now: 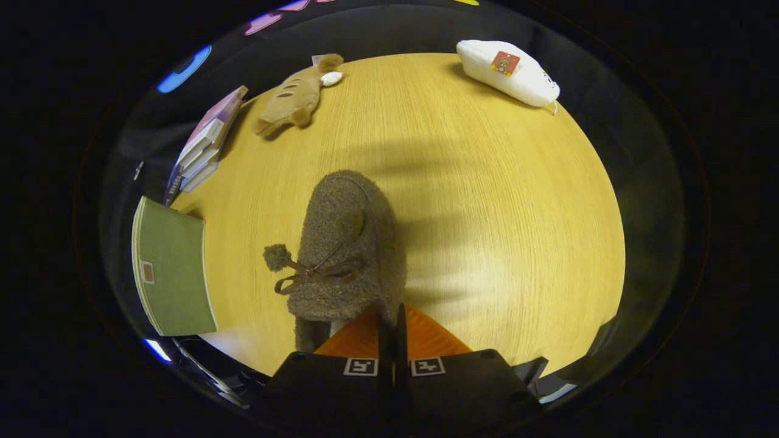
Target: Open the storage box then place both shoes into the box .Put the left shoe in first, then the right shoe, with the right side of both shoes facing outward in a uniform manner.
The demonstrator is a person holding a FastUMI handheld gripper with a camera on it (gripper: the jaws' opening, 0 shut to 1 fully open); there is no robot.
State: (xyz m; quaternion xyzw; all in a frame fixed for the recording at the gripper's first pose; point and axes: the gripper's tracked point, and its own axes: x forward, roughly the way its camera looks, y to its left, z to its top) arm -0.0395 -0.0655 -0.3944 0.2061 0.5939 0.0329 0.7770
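- The gripper (pixel 389 316) looks down on a wooden tabletop (pixel 499 201), its two fingers (pixel 356 337) drawn close together with only a thin slit between them.
- The fingers clamp the rear rim of a fuzzy brown shoe (pixel 350 243), pinching its edge; the gripper is grasping the shoe.
- The shoe extends forward from the fingertips, toe pointing away from the gripper, over the middle of the tabletop. Whether its sole touches the wood or hangs just above it cannot be told.
- A thin brown ribbon bow (pixel 316 274) crosses the top of the shoe, and a small pom-pom (pixel 277 257) sticks out on its left side.
- A shadow lies on the wood to the right of the shoe.
- Left of the shoe, at the tabletop's edge, lies a green flat-topped box (pixel 173 274) with a small tag on it; it is apart from the shoe.
- Beyond the box, a stack of books (pixel 204 149) sits along the left edge.
- Just beyond the books, a tan plush animal (pixel 295 97) lies on its side near the far edge.
- At the far right of the tabletop rests a white plush (pixel 508 73) bearing a small red tag, well apart from the shoe.
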